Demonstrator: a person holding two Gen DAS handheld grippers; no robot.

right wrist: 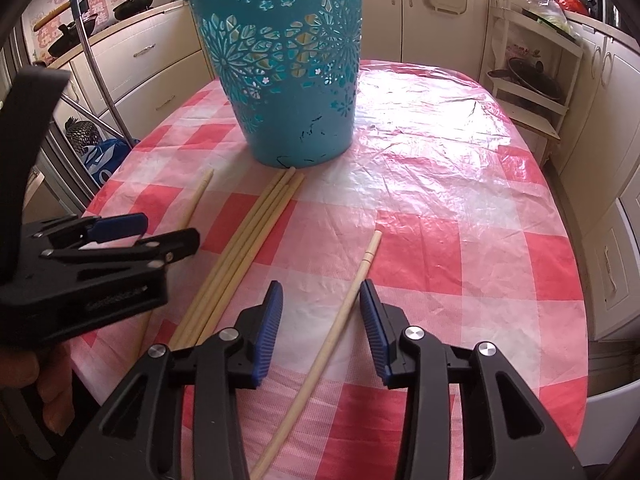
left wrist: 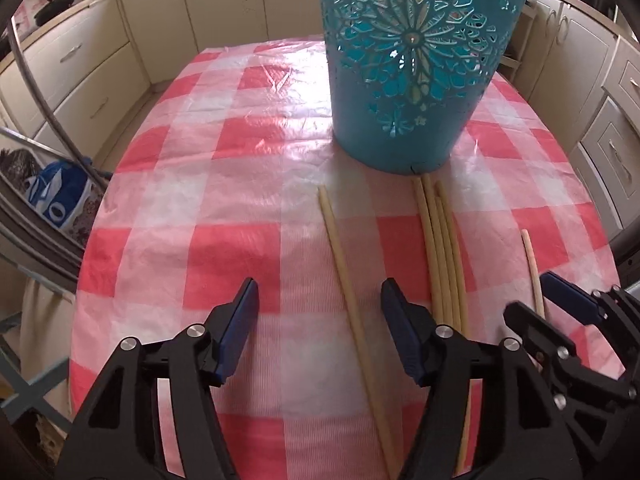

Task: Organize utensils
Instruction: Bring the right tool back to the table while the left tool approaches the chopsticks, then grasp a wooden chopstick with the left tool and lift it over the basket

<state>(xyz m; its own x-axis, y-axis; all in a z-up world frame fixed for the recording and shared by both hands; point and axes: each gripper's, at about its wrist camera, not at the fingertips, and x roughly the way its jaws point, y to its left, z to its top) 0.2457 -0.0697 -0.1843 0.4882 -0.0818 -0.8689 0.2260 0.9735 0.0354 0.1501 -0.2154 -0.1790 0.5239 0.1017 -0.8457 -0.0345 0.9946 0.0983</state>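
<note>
A teal cut-out bucket (left wrist: 412,64) stands on the red-and-white checked tablecloth (left wrist: 224,208); it also shows in the right wrist view (right wrist: 292,76). Pale wooden chopsticks lie in front of it. My left gripper (left wrist: 318,300) is open with a single chopstick (left wrist: 348,280) lying between its fingers. A bundle of several chopsticks (left wrist: 444,248) lies just right of it, seen too in the right wrist view (right wrist: 244,248). My right gripper (right wrist: 320,300) is open around another single chopstick (right wrist: 340,316). The left gripper appears at the left of the right wrist view (right wrist: 120,240).
Cream kitchen cabinets (left wrist: 80,64) surround the table. A small shelf rack with pans (right wrist: 532,80) stands at the right. A blue-and-white bag (left wrist: 56,196) sits on the floor left of the table. The tablecloth (right wrist: 460,168) lies wrinkled right of the bucket.
</note>
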